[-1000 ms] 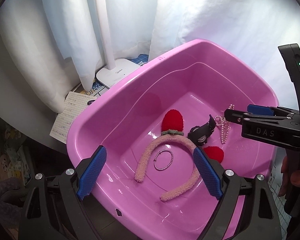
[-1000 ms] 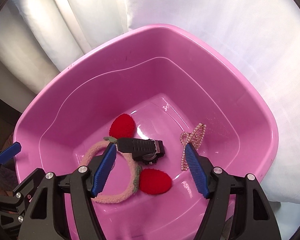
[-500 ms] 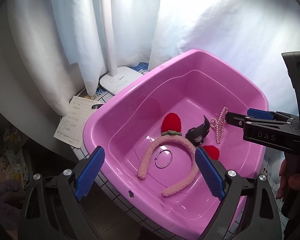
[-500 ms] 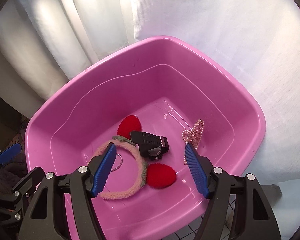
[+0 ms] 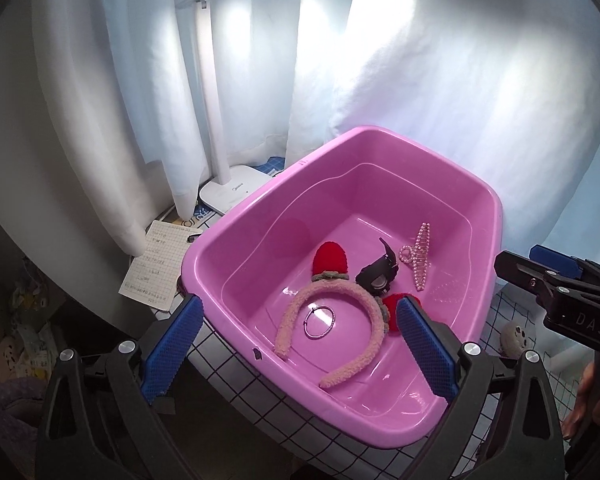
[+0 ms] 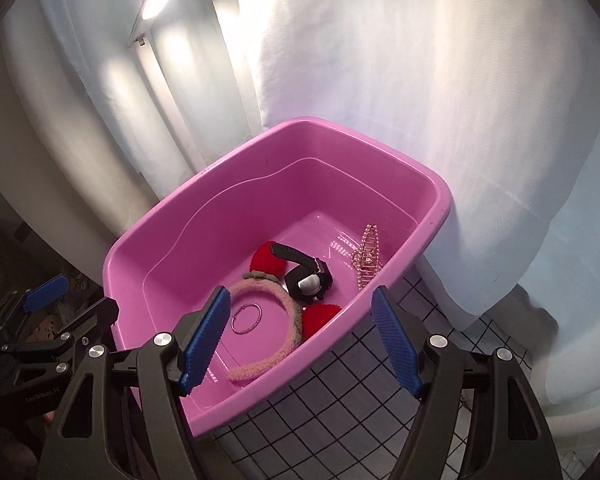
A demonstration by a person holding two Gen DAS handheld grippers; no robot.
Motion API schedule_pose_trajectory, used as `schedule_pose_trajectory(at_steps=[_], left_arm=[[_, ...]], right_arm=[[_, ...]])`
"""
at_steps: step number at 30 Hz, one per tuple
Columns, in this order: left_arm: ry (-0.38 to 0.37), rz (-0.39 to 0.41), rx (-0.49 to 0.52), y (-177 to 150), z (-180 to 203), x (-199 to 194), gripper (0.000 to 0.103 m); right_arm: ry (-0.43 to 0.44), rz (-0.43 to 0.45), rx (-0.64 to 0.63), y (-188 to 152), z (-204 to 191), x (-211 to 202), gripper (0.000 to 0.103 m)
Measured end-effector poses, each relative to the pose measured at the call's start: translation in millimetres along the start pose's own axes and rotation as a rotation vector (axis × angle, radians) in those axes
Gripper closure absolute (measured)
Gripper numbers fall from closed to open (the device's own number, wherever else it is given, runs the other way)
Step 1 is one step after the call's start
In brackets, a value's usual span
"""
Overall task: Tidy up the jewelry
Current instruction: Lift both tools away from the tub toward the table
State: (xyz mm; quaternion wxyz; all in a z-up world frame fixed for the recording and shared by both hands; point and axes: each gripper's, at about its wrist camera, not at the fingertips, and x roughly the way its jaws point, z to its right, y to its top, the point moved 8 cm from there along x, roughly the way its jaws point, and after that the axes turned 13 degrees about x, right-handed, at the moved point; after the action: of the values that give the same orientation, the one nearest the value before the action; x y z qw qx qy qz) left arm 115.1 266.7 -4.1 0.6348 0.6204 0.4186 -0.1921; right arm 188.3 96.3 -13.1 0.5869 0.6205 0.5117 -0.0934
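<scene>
My left gripper [image 5: 298,350] has its jaws released and spread wide, having just opened further, with nothing between the pads. My right gripper [image 6: 300,336] is released too, its jaws having just opened a touch, also bare. Both hover above the near rim of the pink tub [image 5: 496,216], outside it, which I judge means the dropping-off is done and I'm clear of the load.

The tub sits on the tabletop [image 6: 340,412] with its black grid cloth, at the tabletop's back edge against the white curtain [image 5: 400,80]. All the jewelry is collected on the tub floor, loose, not sorted into sections since the tub has none.

Count in the tub:
- 1 fuzzy pink headband [image 5: 342,292] with 2 red ears [image 5: 331,258], lying flat toward the near wall
- 1 thin metal bangle [image 5: 319,322] inside the headband's arc, apart from it
- 1 black watch [image 6: 308,276], face-side tilted, resting against the headband's top, strap sticking up
- 1 pearl hair claw [image 5: 418,258] on the floor toward the tub's right wall, just beside the watch

Outside the tub: 1 white lamp base [image 5: 232,194] and 1 gridded notepad [image 5: 156,264] at the left edge.
</scene>
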Motion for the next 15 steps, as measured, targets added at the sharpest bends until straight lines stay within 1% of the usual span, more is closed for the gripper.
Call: schedule_pose_trajectory(at_steps=[4, 7, 10, 15], left_arm=[[-0.033, 0.027, 0.021, -5, 24, -17, 0.007], [-0.067, 0.046, 0.054, -11, 48, -30, 0.007], [-0.097, 0.047, 0.108, -18, 80, -41, 0.007], [-0.15, 0.055, 0.175, -34, 131, -59, 0.007]], right_arm=[[-0.01, 0.05, 0.033, -22, 23, -38, 0.033], [-0.029, 0.083, 0.061, -42, 50, -66, 0.033], [-0.062, 0.109, 0.106, -62, 85, -95, 0.032], [-0.156, 0.126, 0.181, -102, 155, -142, 0.032]])
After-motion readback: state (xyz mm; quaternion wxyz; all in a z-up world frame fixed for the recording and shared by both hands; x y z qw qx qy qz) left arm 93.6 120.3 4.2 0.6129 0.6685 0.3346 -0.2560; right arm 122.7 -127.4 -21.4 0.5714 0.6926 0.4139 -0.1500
